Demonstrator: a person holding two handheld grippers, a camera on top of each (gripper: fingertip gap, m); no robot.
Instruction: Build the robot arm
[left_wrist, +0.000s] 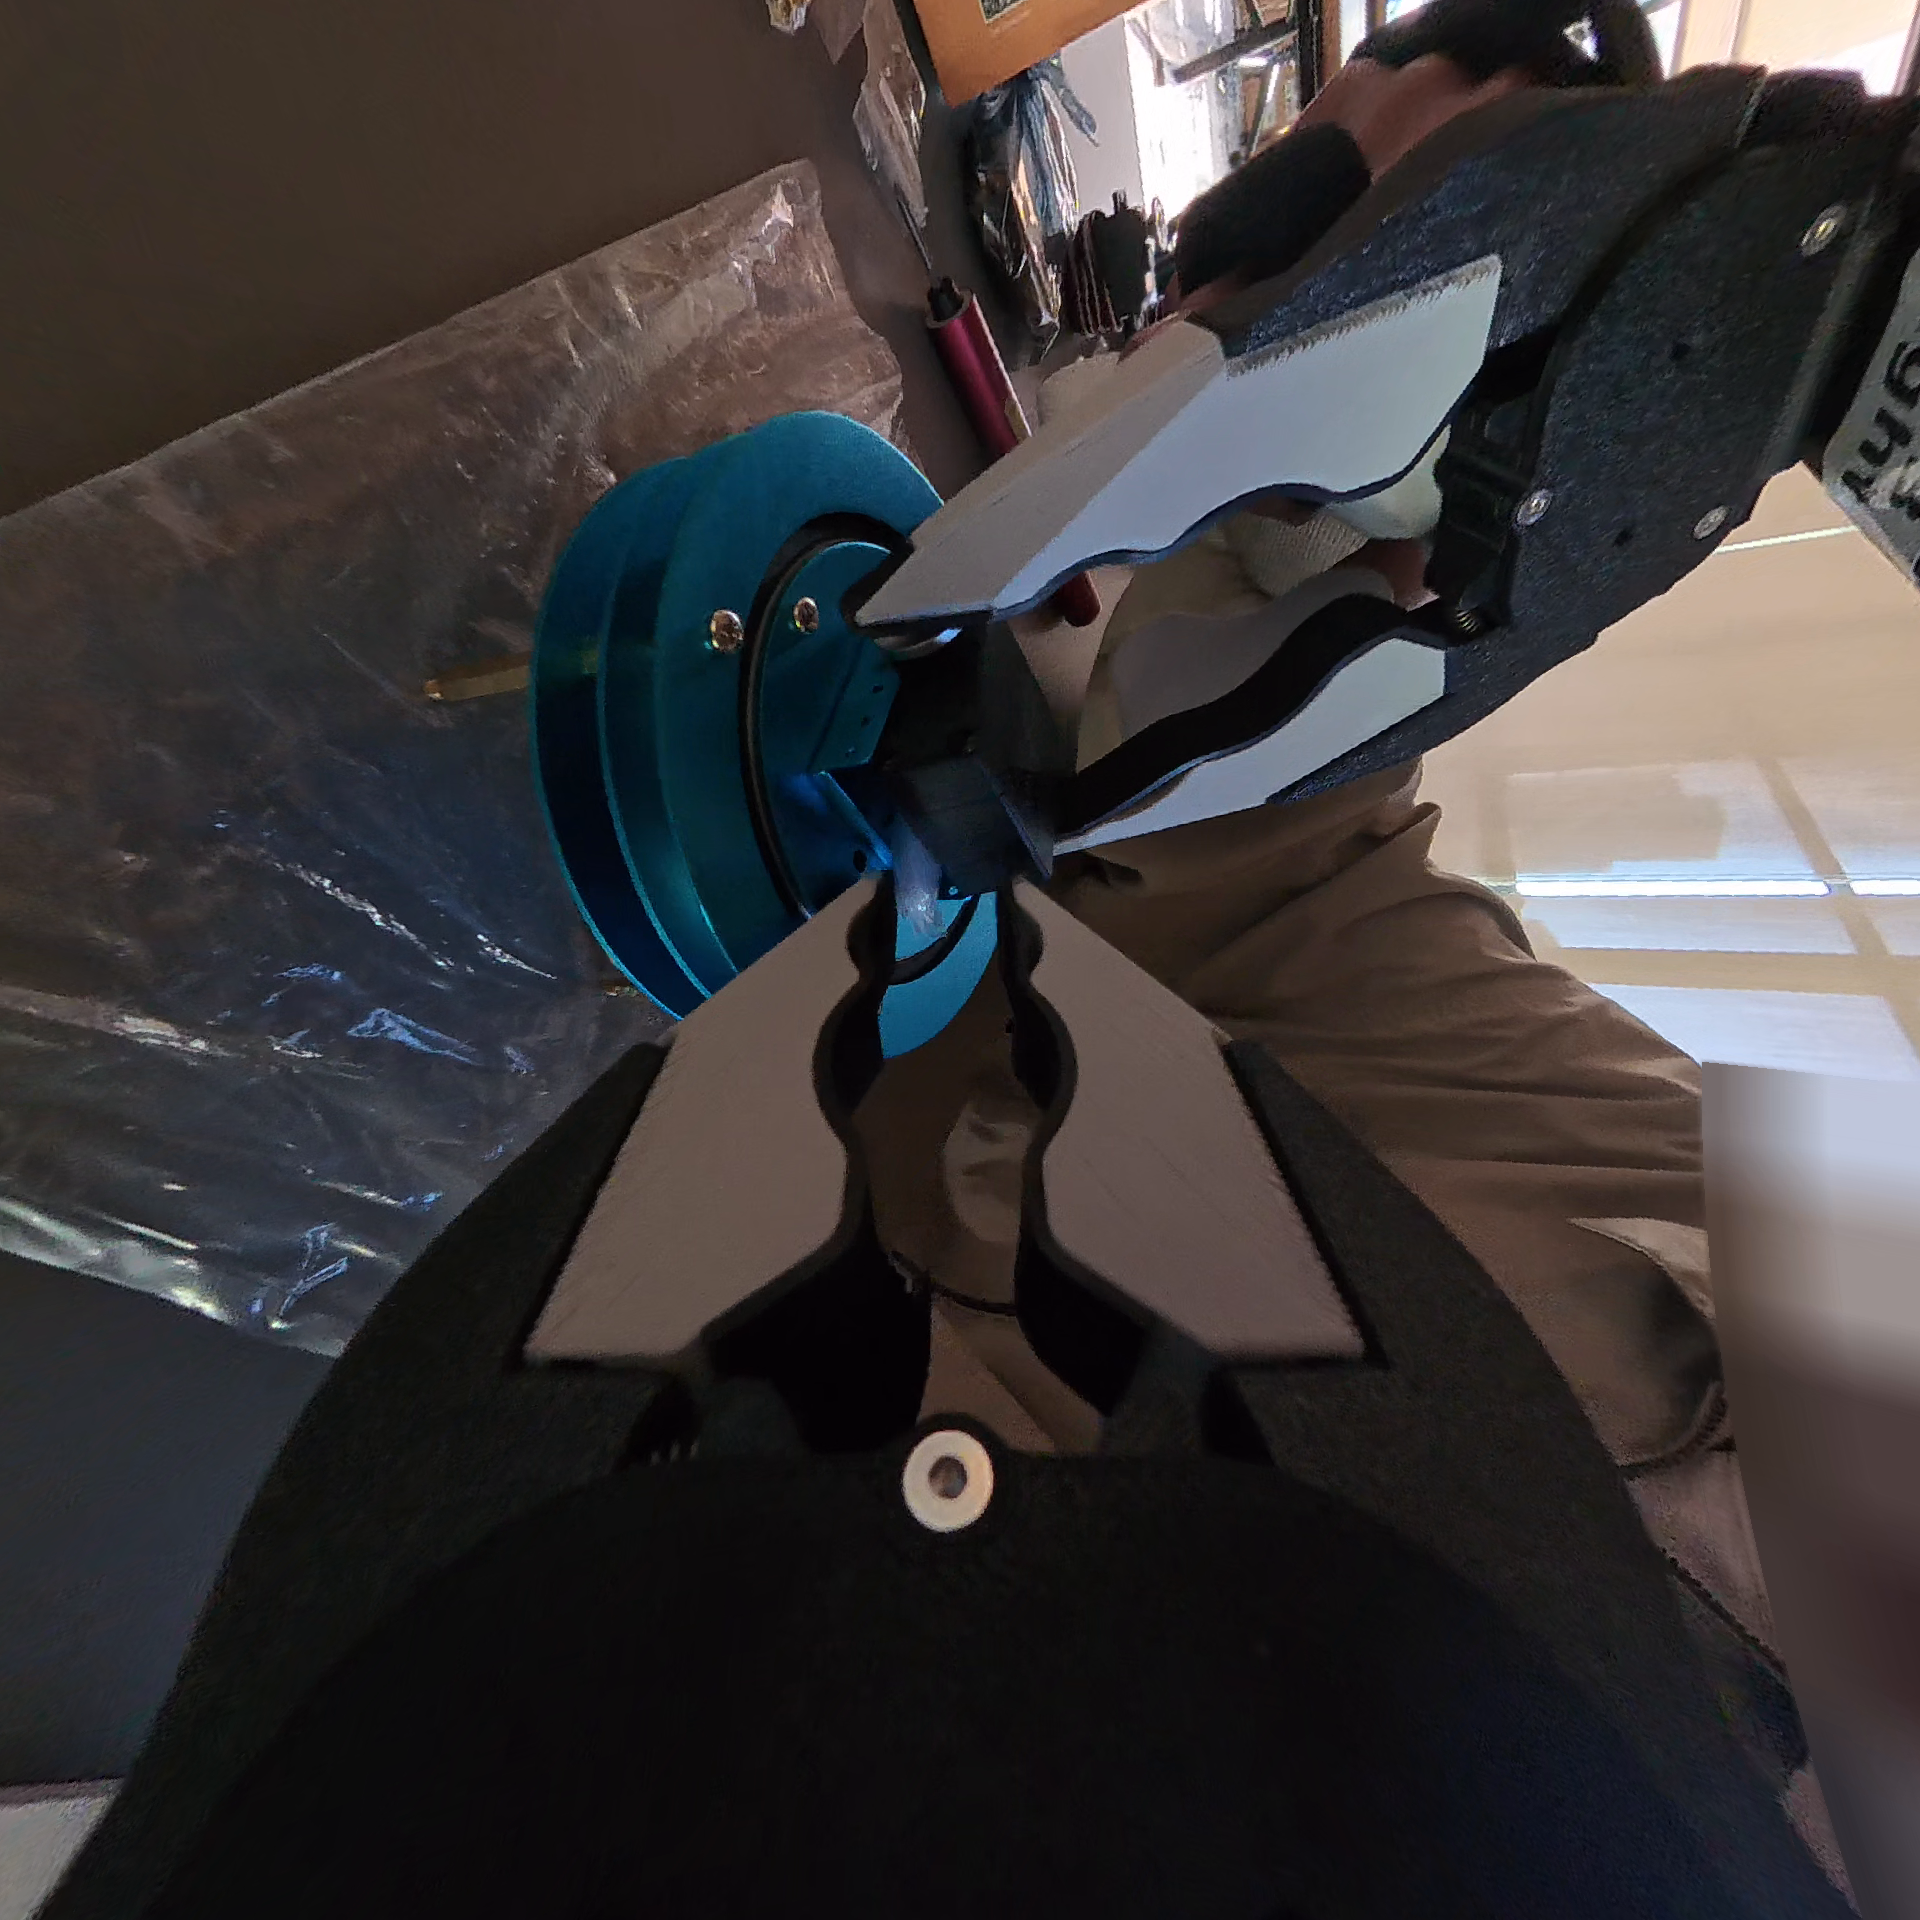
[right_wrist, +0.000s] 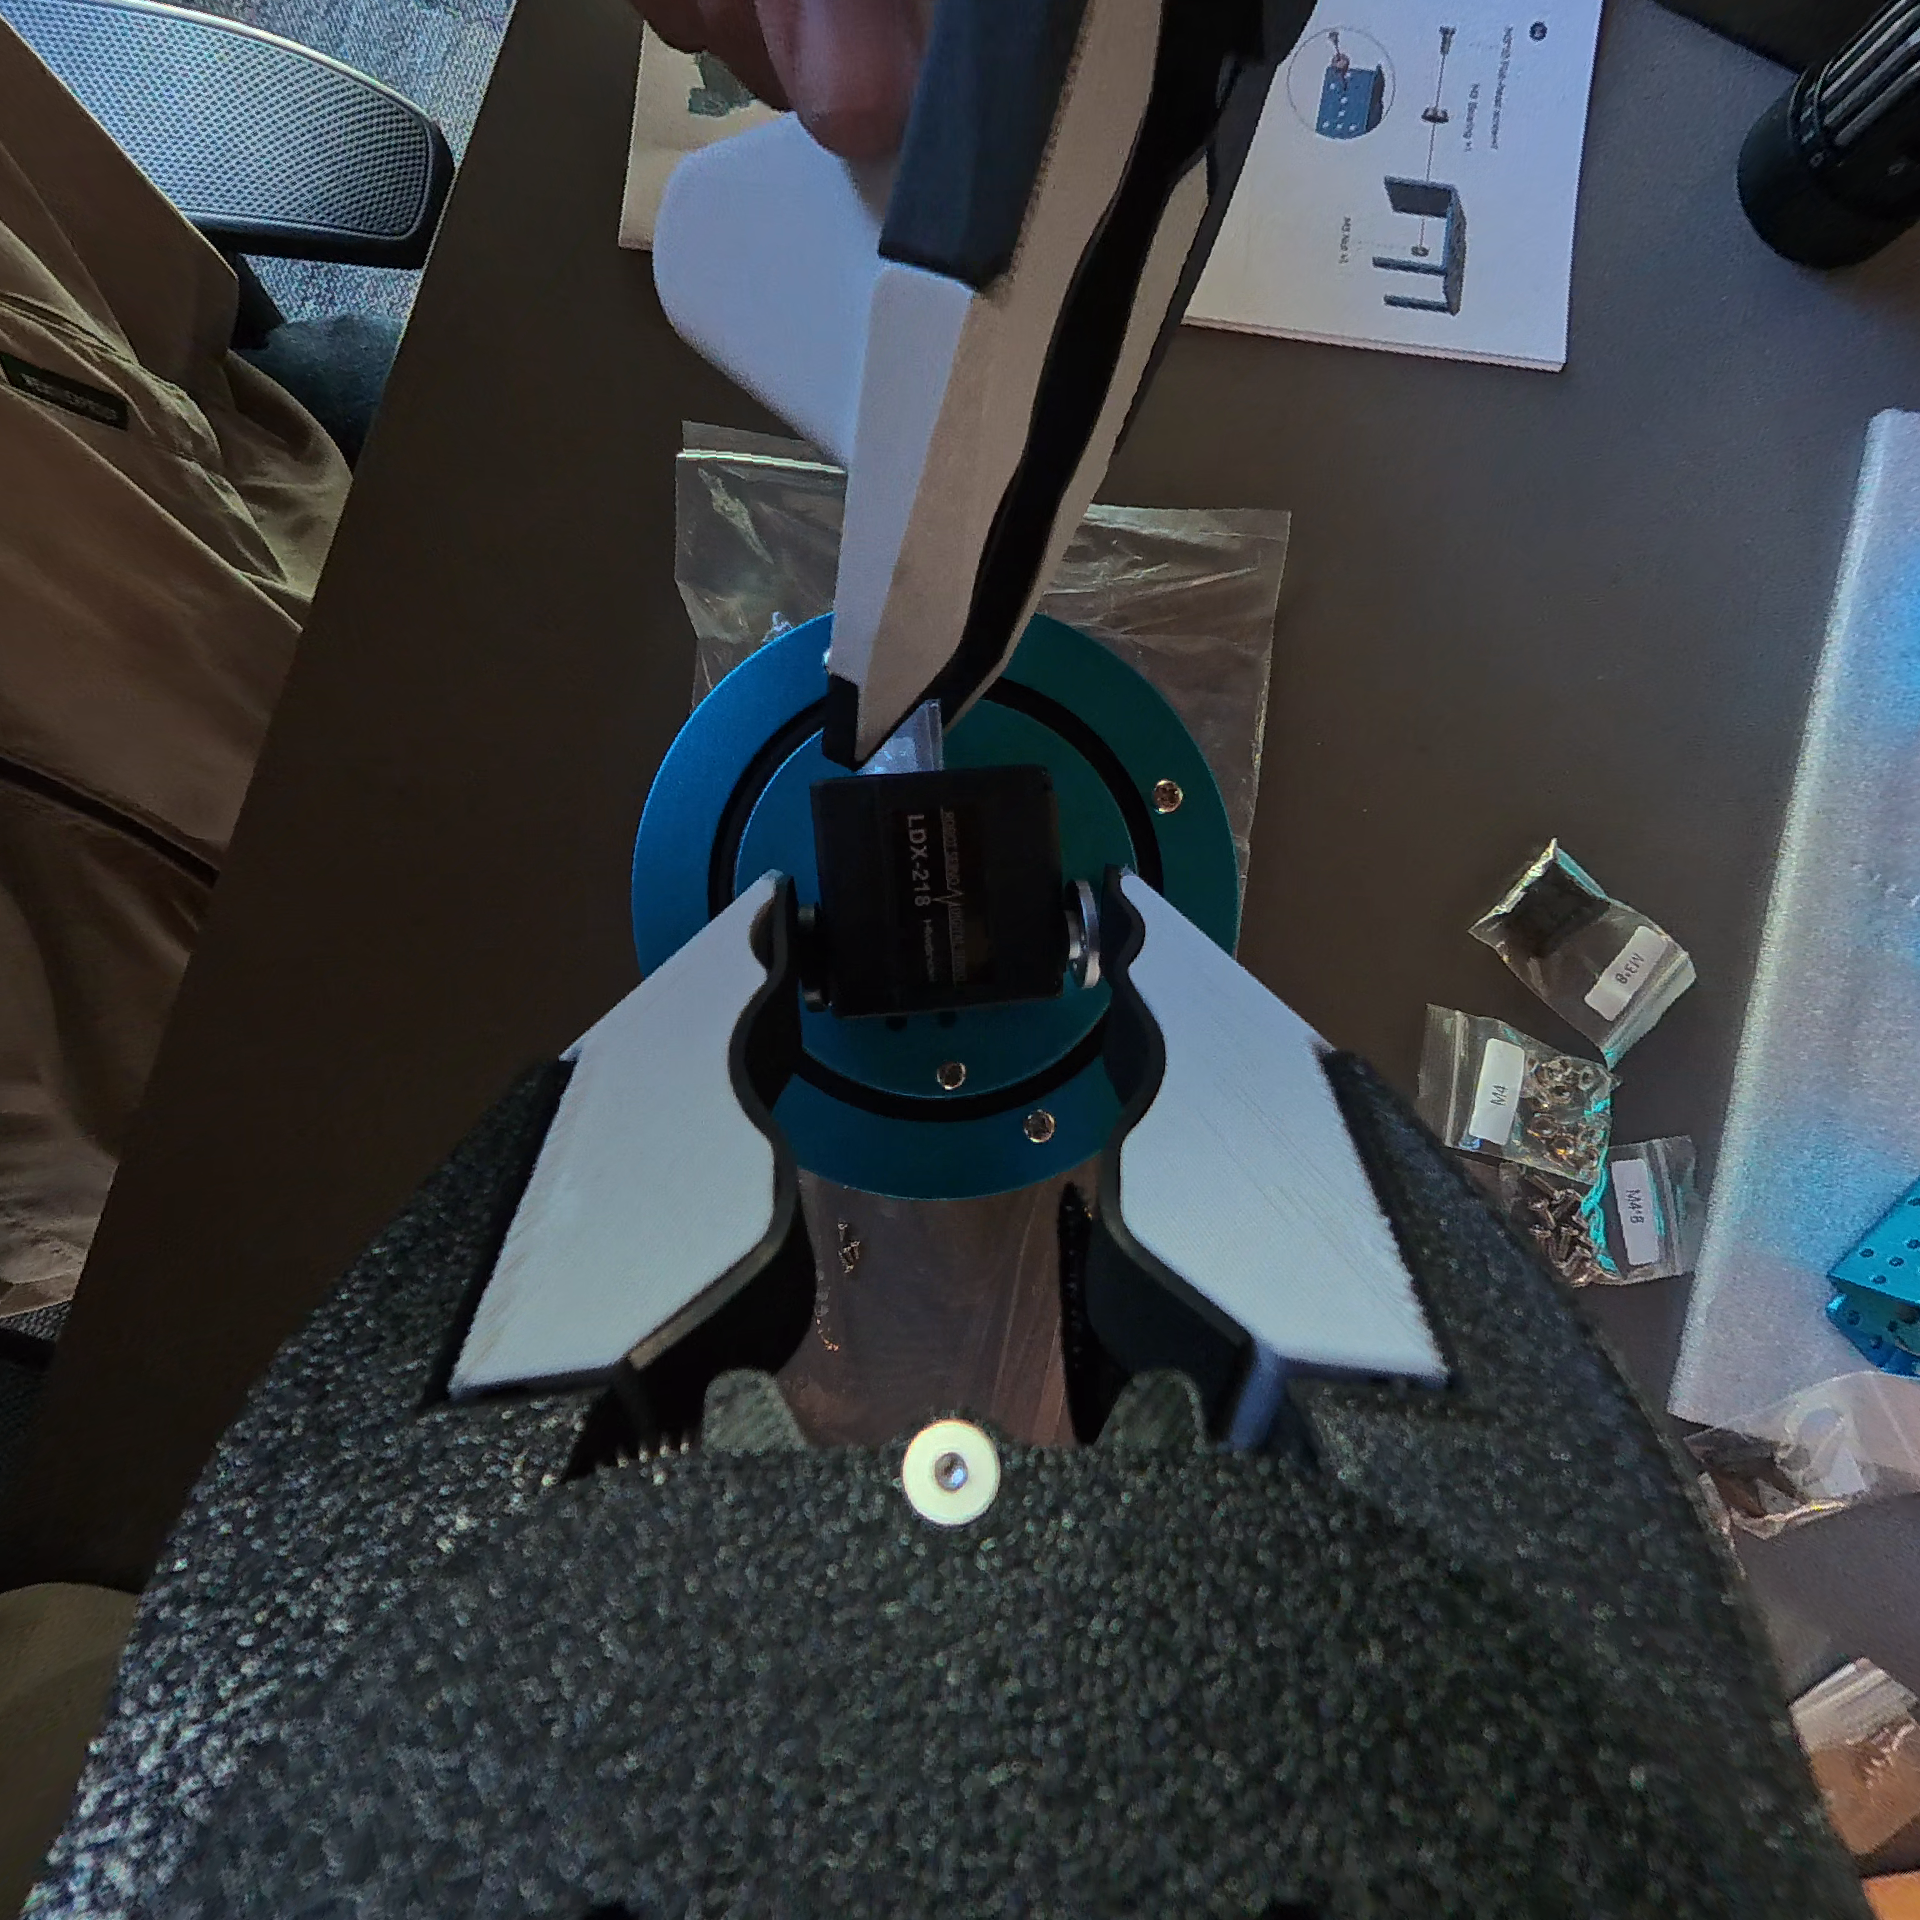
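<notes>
– Servo block of black plastic (right_wrist: 935, 894), box-shaped: where does it sit?

– Upright at the centre of a round blue anodised metal turntable base (right_wrist: 675, 862), which lies on a clear plastic bag (right_wrist: 1174, 582) on the brown worktop (right_wrist: 1455, 623). The base is two stacked discs with a black ring between them, and small screws show around its face.

– What has hold of the servo block?

– The right claw (right_wrist: 948, 904) is clamped across it, one fingertip on each flank, touching the round fittings on the sides.

– And the left claw (left_wrist: 935, 899)?

– It meets the servo block at the far edge. Its fingers are drawn nearly together, and they appear to nip a small clear plastic scrap (right_wrist: 920, 727) there. The pinch itself is hard to make out.

– Around them?

– To the right lie small labelled bags of screws and nuts (right_wrist: 1538, 1101) and a white foam sheet (right_wrist: 1829, 831). Farther back is a printed instruction sheet (right_wrist: 1455, 208). A brass standoff (left_wrist: 468, 681) juts from under the base.
</notes>
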